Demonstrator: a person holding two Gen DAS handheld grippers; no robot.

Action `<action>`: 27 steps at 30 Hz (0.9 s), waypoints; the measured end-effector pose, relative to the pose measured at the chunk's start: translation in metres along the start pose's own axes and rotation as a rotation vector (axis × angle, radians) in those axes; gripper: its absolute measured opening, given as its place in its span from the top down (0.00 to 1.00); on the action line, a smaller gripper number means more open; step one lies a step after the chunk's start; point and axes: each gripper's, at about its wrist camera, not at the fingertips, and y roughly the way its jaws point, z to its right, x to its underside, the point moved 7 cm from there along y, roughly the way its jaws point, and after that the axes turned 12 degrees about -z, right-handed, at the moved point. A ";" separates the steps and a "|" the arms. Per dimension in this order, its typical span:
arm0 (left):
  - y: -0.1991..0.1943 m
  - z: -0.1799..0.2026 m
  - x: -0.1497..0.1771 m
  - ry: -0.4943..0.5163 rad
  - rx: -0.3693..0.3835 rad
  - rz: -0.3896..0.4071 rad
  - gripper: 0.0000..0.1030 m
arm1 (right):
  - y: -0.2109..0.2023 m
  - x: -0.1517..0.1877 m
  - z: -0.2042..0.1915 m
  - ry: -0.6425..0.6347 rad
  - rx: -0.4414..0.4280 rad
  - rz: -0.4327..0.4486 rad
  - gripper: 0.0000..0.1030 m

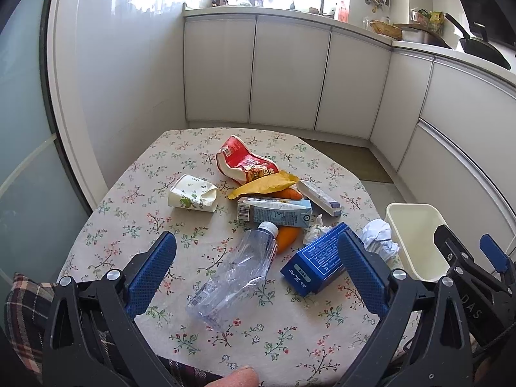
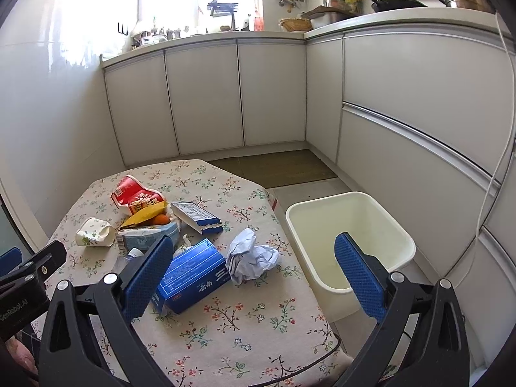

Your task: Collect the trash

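Note:
Trash lies on a floral table (image 1: 154, 225): a clear crushed bottle (image 1: 235, 274), a blue box (image 1: 317, 258) (image 2: 192, 274), crumpled white paper (image 1: 379, 237) (image 2: 253, 258), a light blue carton (image 1: 274, 213), a crushed paper cup (image 1: 193, 196) (image 2: 95, 232), a red snack bag (image 1: 245, 161) (image 2: 135, 196) and a yellow wrapper (image 1: 264, 185). My left gripper (image 1: 258, 274) hangs open above the bottle, holding nothing. My right gripper (image 2: 254, 277) is open over the table's right edge, also holding nothing. A white bin (image 2: 383, 216) (image 1: 400, 213) stands on the floor to the right of the table.
A narrow box with a blue end (image 2: 196, 217) and an orange item (image 1: 288, 237) lie in the pile. White cabinets (image 2: 206, 96) run behind and to the right. A brown mat (image 2: 274, 167) covers the floor beyond the table. A plaid sleeve (image 1: 25, 309) shows at lower left.

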 end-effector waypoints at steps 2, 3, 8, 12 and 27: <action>0.000 0.000 0.001 -0.002 0.000 -0.003 0.07 | 0.000 0.001 -0.006 -0.015 0.002 0.006 0.06; 0.001 -0.001 0.000 -0.004 0.003 -0.004 0.07 | -0.001 0.001 -0.005 -0.014 0.001 0.008 0.06; 0.001 -0.003 0.001 -0.012 0.018 -0.010 0.07 | -0.008 0.000 -0.006 0.002 -0.015 0.042 0.06; -0.003 -0.002 -0.001 -0.012 0.029 -0.006 0.07 | -0.012 -0.002 -0.006 -0.020 0.003 0.057 0.06; -0.008 0.000 -0.003 0.010 0.014 -0.022 0.07 | -0.023 -0.006 -0.005 -0.008 -0.004 0.106 0.06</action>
